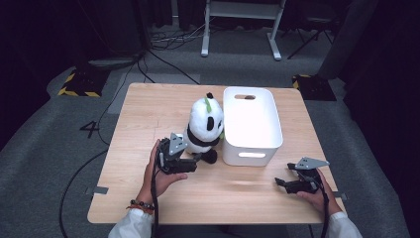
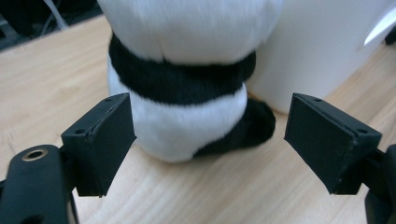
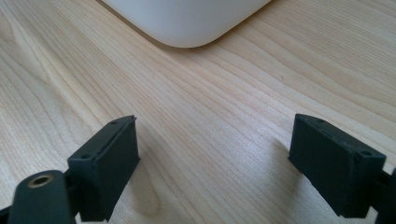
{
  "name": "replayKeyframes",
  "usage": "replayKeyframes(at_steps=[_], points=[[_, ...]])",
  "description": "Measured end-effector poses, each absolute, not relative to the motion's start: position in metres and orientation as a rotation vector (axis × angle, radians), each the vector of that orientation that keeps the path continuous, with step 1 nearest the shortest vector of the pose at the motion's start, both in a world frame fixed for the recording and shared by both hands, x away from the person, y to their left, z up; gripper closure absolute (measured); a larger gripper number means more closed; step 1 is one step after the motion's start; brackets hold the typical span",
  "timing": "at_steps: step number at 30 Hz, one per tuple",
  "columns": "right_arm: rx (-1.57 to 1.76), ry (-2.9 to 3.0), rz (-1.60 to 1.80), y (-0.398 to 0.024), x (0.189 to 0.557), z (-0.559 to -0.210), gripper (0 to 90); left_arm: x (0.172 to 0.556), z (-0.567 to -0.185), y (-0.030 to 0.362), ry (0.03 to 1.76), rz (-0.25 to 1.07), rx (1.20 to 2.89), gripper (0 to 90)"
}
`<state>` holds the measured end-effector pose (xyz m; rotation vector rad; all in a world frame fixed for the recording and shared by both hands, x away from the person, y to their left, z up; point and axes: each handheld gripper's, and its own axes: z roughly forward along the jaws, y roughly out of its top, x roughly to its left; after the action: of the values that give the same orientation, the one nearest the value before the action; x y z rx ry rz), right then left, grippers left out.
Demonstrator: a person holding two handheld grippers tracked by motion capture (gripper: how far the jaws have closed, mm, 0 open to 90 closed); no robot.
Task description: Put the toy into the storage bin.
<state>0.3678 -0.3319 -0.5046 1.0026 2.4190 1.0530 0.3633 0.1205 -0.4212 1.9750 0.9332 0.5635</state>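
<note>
- Left hand point(image 1: 159, 173) comes in from bottom edge, white sleeve, bead bracelet point(image 1: 141, 204) at wrist; it grips the left gripper point(image 1: 194, 161) low over the wooden worktop point(image 1: 138, 124), pointing right toward the toy.
- Left gripper jaws: wide apart, nothing between them. In left gripper view point(image 2: 210, 140) they frame the lower body of the toy, which sits just ahead of the tips, not touching as far as can be seen.
- Panda plush point(image 1: 204, 126) stands upright near worktop centre, white body w/ black band and black foot, small green bit on head. Its right side is touching or just beside the bin; can't tell which.
- In left gripper view the panda plush point(image 2: 187, 84) is close up, bin wall point(image 2: 317, 51) behind it.
- White plastic bin point(image 1: 265, 144), rectangular, handle slots at both ends, inside looks empty; sits right of centre.
- Right gripper point(image 1: 281, 182) at front-right of worktop, held by right hand point(image 1: 314, 193), aimed left, near the bin's front corner but apart from it.
- Right gripper view point(image 3: 215, 158): jaws spread wide over bare wood, bin corner point(image 3: 187, 23) ahead.
</note>
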Motion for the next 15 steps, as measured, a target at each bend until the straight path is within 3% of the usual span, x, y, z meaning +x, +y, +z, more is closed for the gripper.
replayKeyframes(at_steps=[15], points=[[1.002, 2.419, 1.053, -0.332, 0.368, -0.505, 15.6, 0.373, -0.393, 0.109, 0.934, 0.578, 1.913, 15.7]])
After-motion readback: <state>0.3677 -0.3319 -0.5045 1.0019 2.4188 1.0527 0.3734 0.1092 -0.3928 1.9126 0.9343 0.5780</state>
